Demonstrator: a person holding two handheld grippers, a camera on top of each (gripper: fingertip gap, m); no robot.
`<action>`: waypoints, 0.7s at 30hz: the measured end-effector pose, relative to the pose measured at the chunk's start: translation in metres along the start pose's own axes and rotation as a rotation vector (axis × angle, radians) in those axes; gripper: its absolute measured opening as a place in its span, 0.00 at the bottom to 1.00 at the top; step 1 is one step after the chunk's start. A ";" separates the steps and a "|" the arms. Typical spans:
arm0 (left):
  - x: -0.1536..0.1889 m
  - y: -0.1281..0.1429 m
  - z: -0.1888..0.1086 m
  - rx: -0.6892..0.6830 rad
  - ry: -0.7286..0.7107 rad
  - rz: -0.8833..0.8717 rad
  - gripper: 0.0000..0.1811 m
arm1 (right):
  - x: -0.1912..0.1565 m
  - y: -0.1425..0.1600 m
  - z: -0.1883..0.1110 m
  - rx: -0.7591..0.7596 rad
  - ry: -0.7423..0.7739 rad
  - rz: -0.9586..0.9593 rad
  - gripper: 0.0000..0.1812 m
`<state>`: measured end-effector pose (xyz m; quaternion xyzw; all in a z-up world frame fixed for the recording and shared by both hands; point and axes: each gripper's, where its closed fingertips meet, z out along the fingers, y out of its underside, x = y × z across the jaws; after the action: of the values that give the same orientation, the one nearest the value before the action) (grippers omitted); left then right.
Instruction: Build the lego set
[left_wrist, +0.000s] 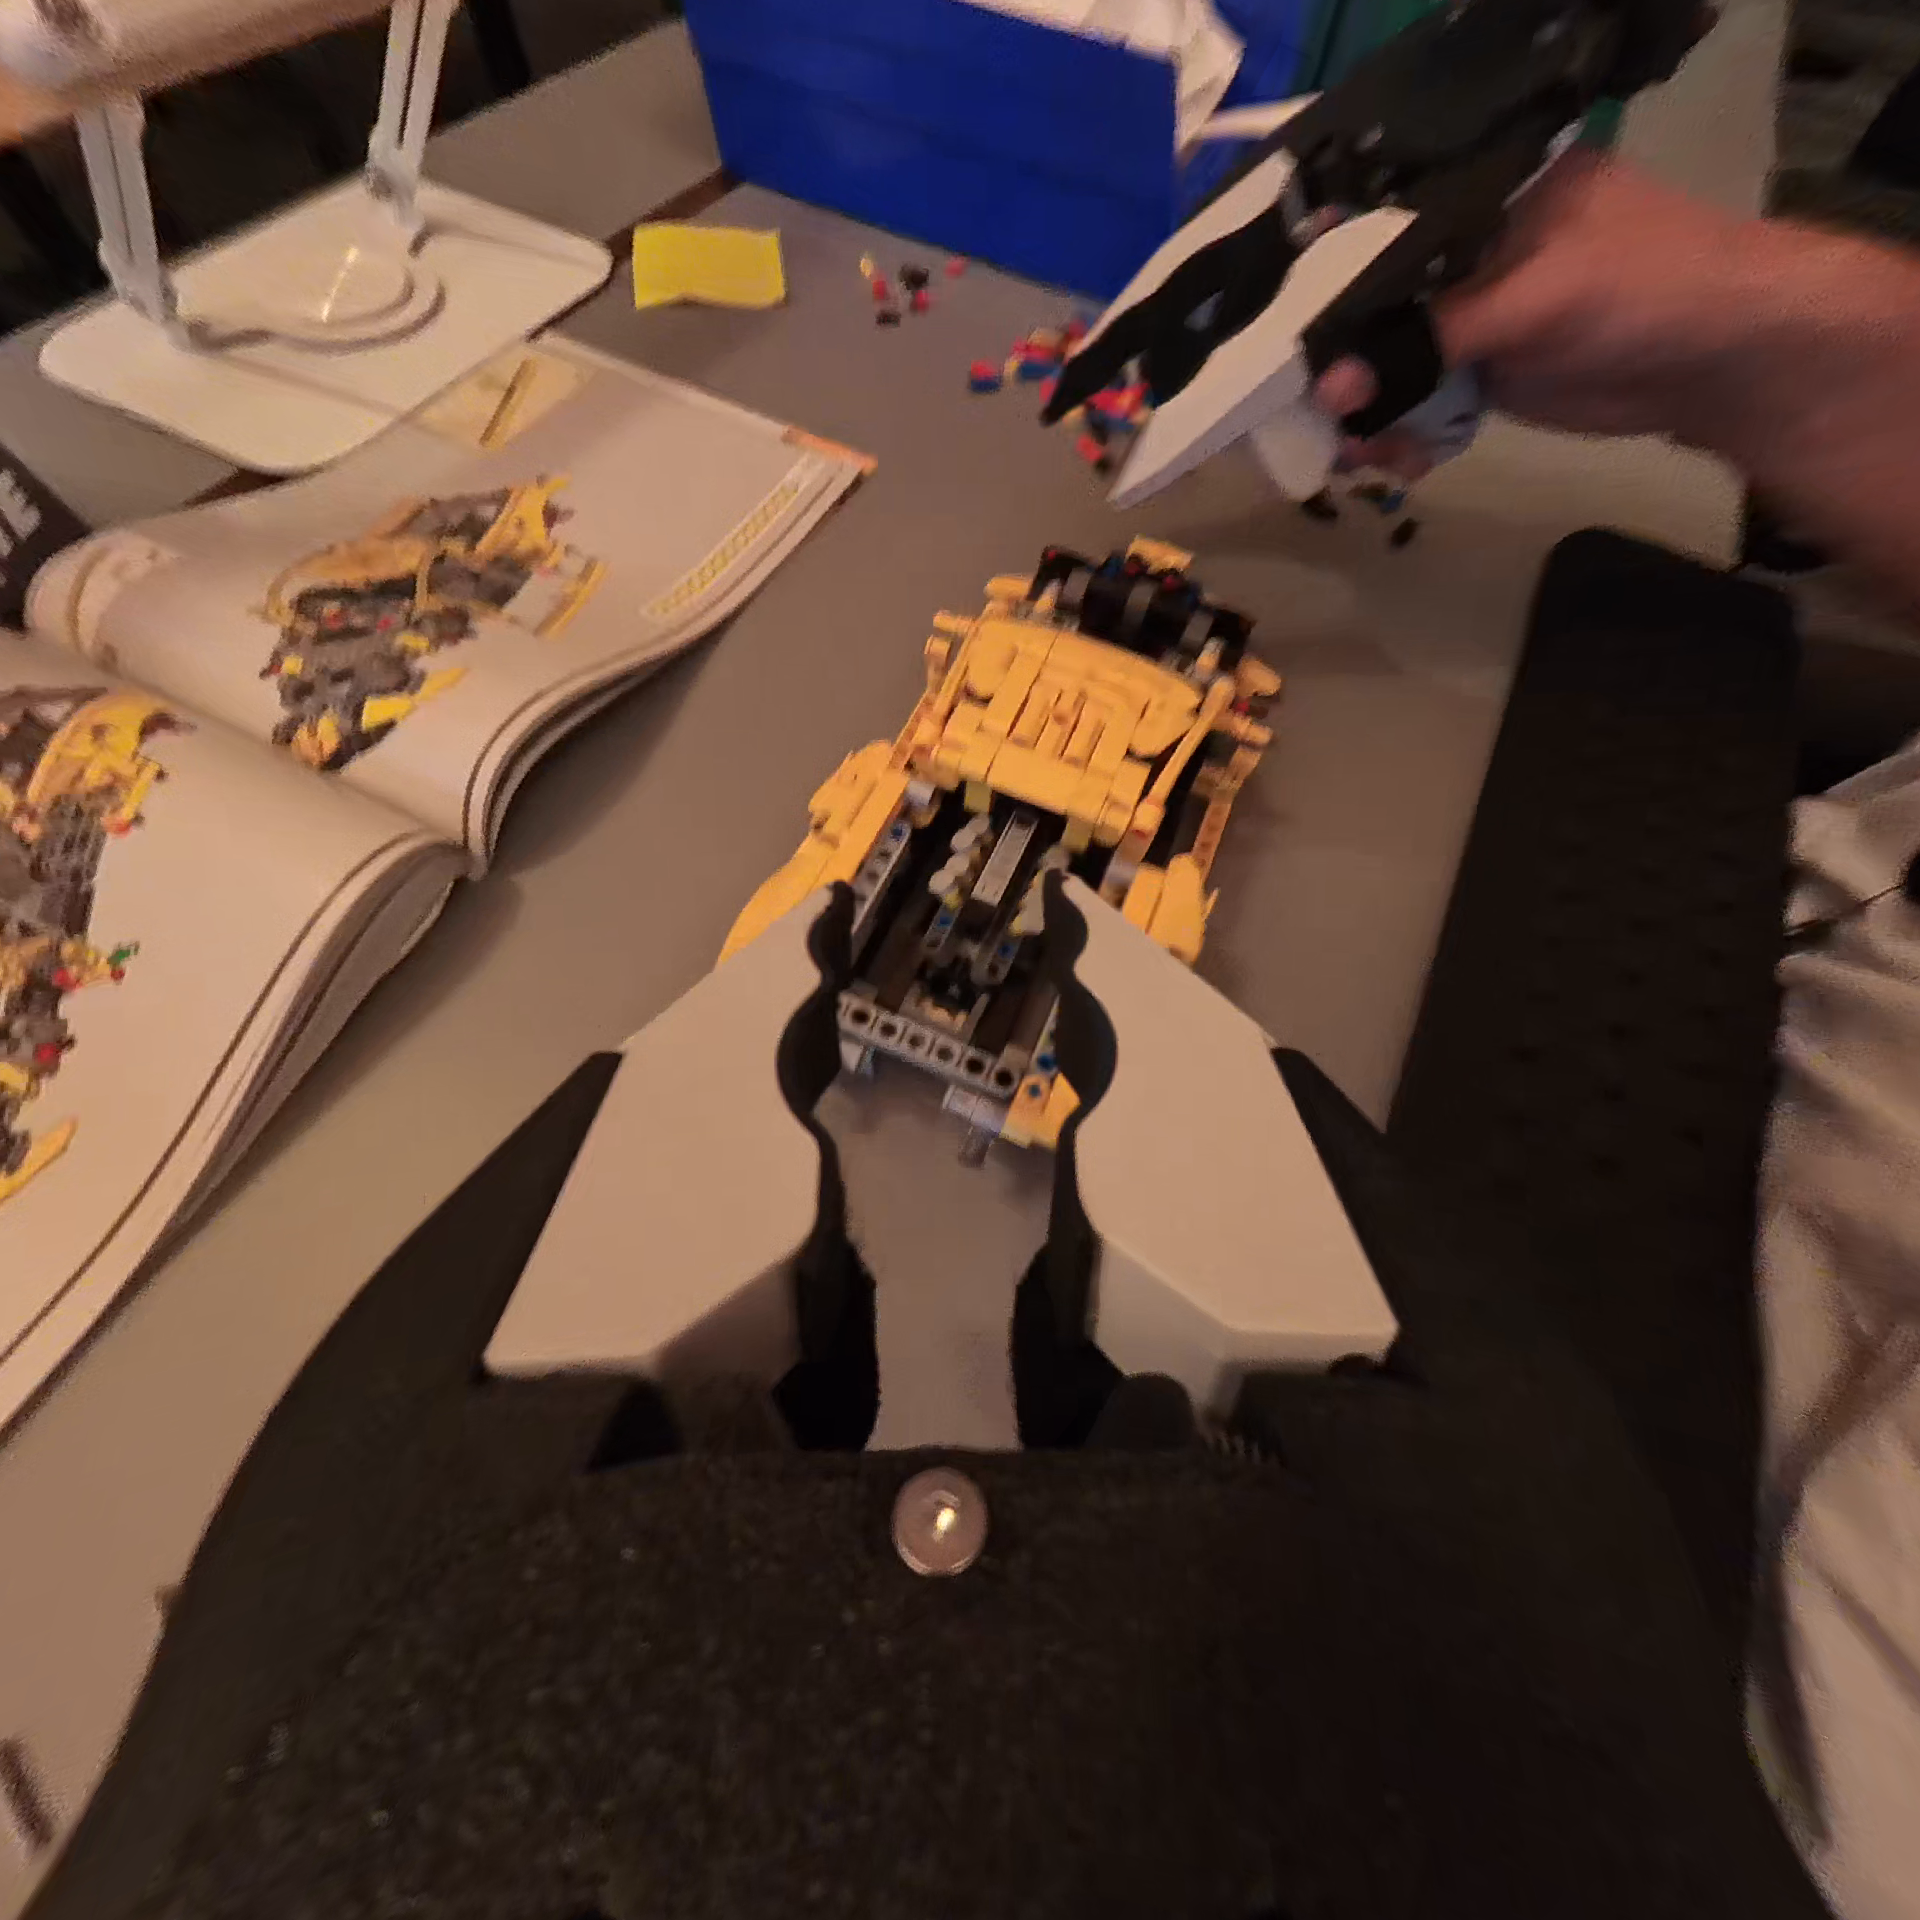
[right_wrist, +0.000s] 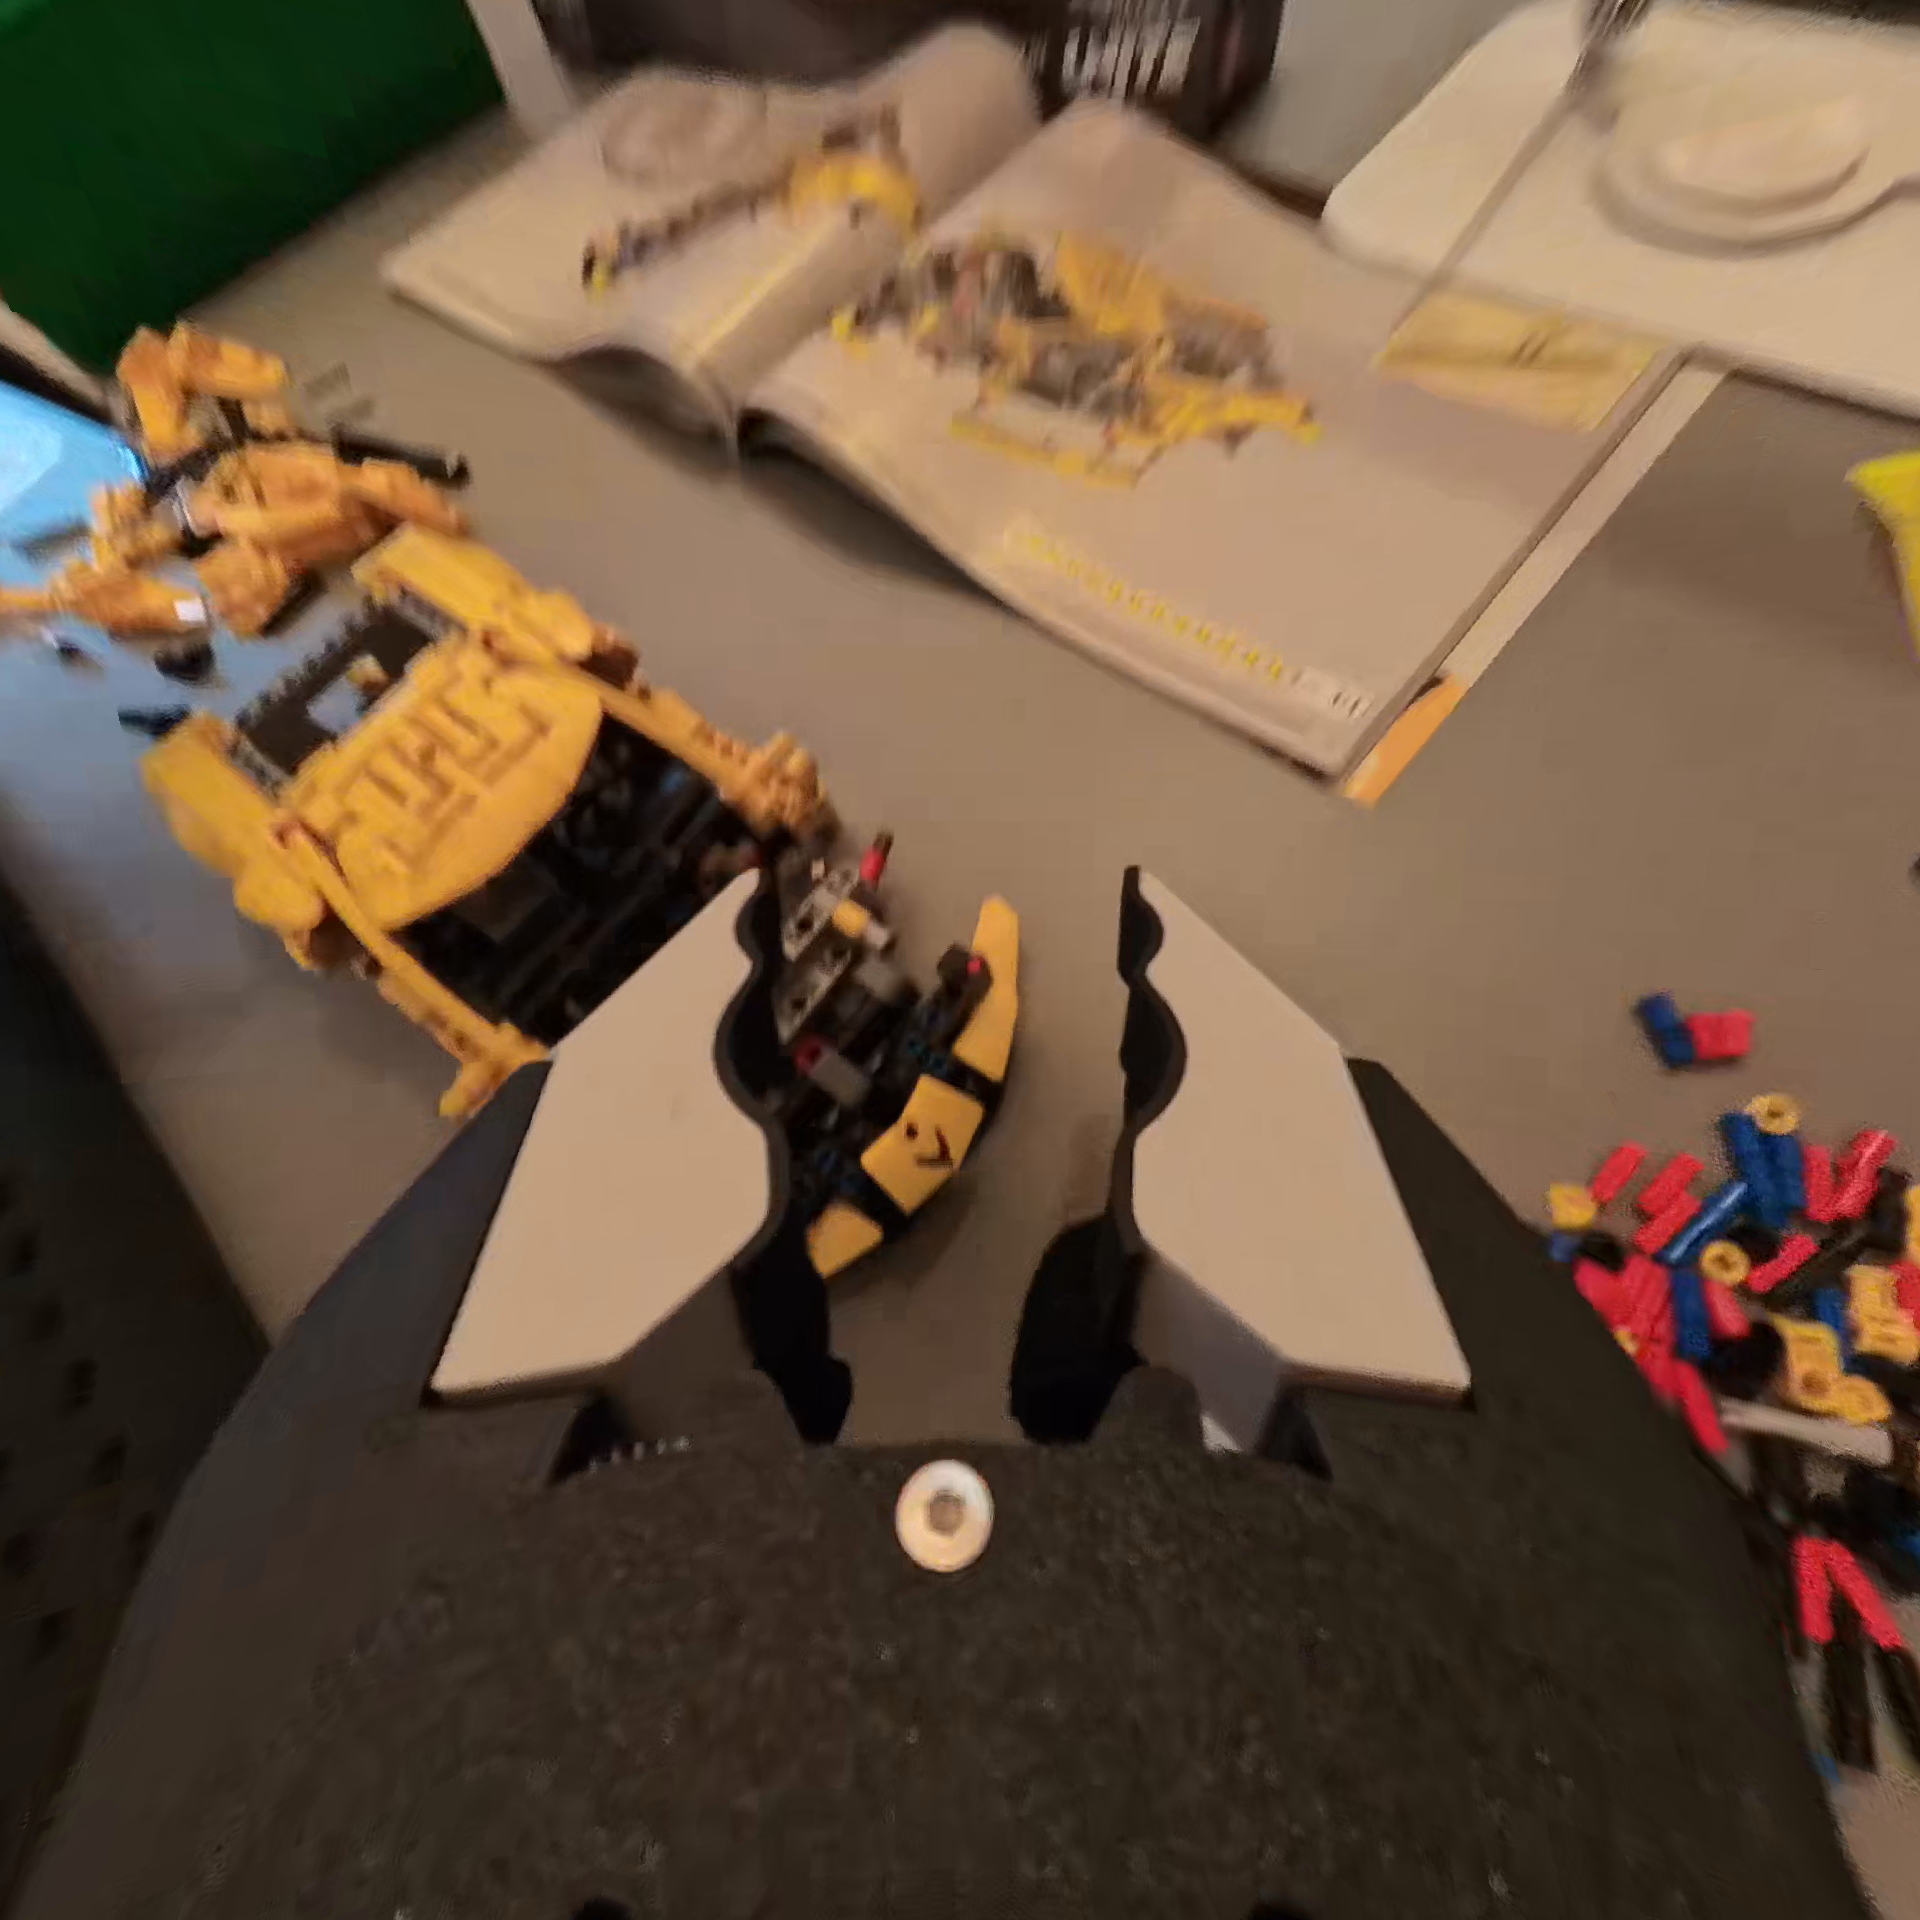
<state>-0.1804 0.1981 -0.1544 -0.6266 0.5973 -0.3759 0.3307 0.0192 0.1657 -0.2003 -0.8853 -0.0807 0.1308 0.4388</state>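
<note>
**Both grippers empty over the yellow model**

Your left gripper (left_wrist: 945, 914) hangs over the yellow lego model (left_wrist: 1049, 769) on the grey table (left_wrist: 644, 883), jaws parted, gripping nothing. Your right gripper (right_wrist: 940, 894) is spread wide above a small yellow-black subassembly (right_wrist: 904, 1081). Instruction book (left_wrist: 343, 665) lies open left of the model; loose pieces (right_wrist: 1766, 1268) sit to your right.

A grey table (left_wrist: 644, 831) is carrying a yellow brick-built vehicle (left_wrist: 1049, 790) at frame centre. An open instruction booklet (left_wrist: 416, 665) is lying at left, with loose red and blue pieces (right_wrist: 1745, 1278) sitting at lower right.
</note>
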 end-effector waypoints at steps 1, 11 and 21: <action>-0.003 0.010 0.001 -0.029 -0.023 -0.005 0.23 | -0.001 0.013 0.000 -0.043 -0.008 0.009 0.36; 0.009 0.064 0.011 -0.083 -0.055 -0.205 0.45 | -0.021 0.079 -0.012 -0.187 -0.007 0.149 0.42; -0.016 0.061 0.028 -0.060 -0.134 -0.349 0.25 | -0.004 0.058 0.018 -0.125 0.023 0.179 0.24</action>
<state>-0.1872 0.2091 -0.2222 -0.7539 0.4670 -0.3671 0.2807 0.0120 0.1436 -0.2566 -0.9162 -0.0042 0.1538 0.3700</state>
